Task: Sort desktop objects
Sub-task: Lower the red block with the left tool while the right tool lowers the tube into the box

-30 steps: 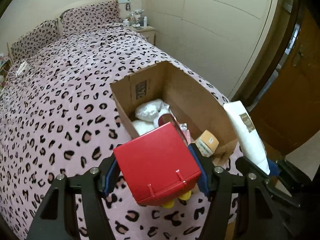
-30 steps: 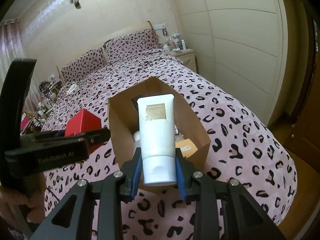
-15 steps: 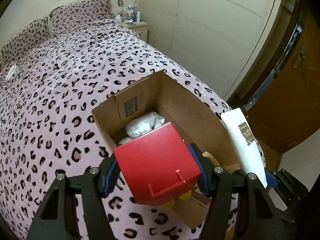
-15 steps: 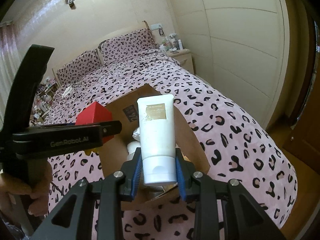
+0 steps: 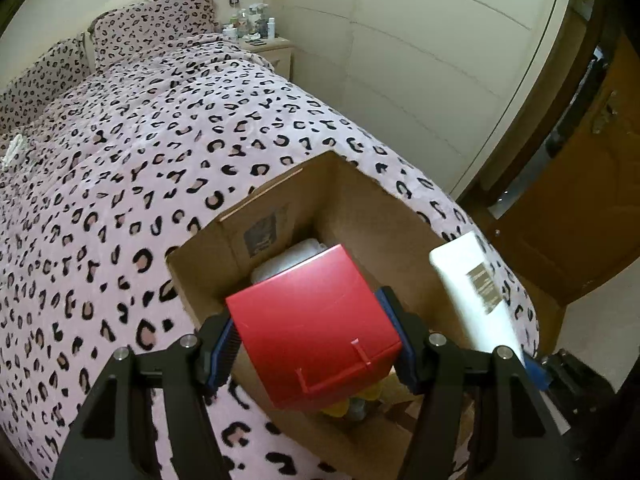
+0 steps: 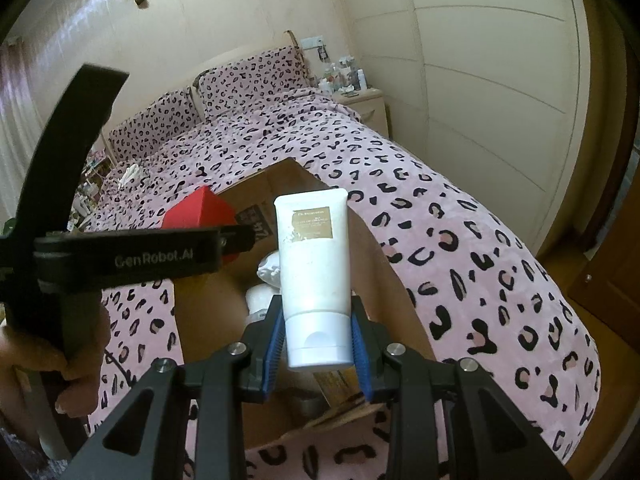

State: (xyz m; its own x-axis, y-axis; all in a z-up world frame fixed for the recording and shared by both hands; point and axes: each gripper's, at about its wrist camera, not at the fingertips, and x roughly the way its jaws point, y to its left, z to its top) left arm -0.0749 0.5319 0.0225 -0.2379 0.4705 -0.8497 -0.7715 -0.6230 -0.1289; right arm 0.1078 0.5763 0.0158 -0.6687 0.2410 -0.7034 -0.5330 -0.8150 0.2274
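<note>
White tube pinched in right fingers; "GenRobot.AI" left gripper grips red box.

I worked in a home bedroom: a bed under leopard-print bedding, matching pillows, a cluttered nightstand (bottles), panelled wardrobe doors.

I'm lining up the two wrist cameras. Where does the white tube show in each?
Left wrist: white tube at right edge, beside the red box.
Right wrist: tube at centre, clamped between the right gripper fingers.
Shared landmark: cardboard box on the bed.
</note>
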